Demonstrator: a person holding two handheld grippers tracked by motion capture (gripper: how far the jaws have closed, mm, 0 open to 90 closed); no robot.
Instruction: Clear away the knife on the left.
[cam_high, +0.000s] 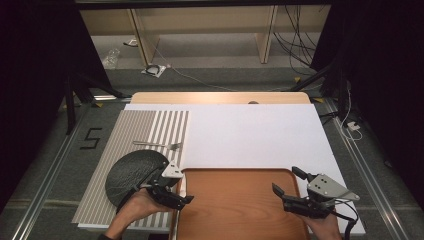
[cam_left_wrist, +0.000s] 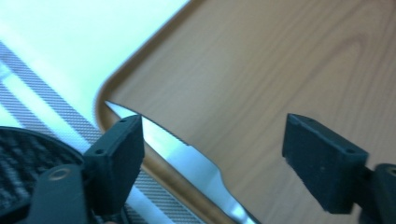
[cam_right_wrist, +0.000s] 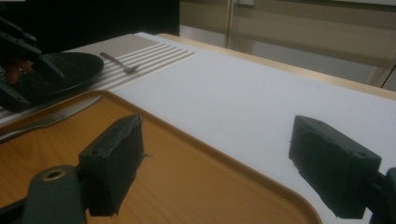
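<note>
A table knife (cam_left_wrist: 180, 150) lies slanted across the left rim of the wooden tray (cam_left_wrist: 289, 65), its serrated blade tip near the tray's rounded corner. My left gripper (cam_left_wrist: 215, 140) hovers open just above it, one jaw on each side of the blade and nothing gripped. In the high view the left gripper (cam_high: 182, 192) is at the tray's (cam_high: 235, 205) near left corner, beside the dark plate (cam_high: 131, 172). My right gripper (cam_high: 289, 181) stands open over the tray's right edge, holding nothing. From the right gripper view (cam_right_wrist: 215, 154) the knife (cam_right_wrist: 51, 119) shows at far left.
A striped placemat (cam_high: 127, 132) on the left carries the dark plate and a fork (cam_high: 157, 145). A white mat (cam_high: 250, 132) covers the table beyond the tray. The table's wooden far edge (cam_high: 220, 97) meets a grey floor with cables.
</note>
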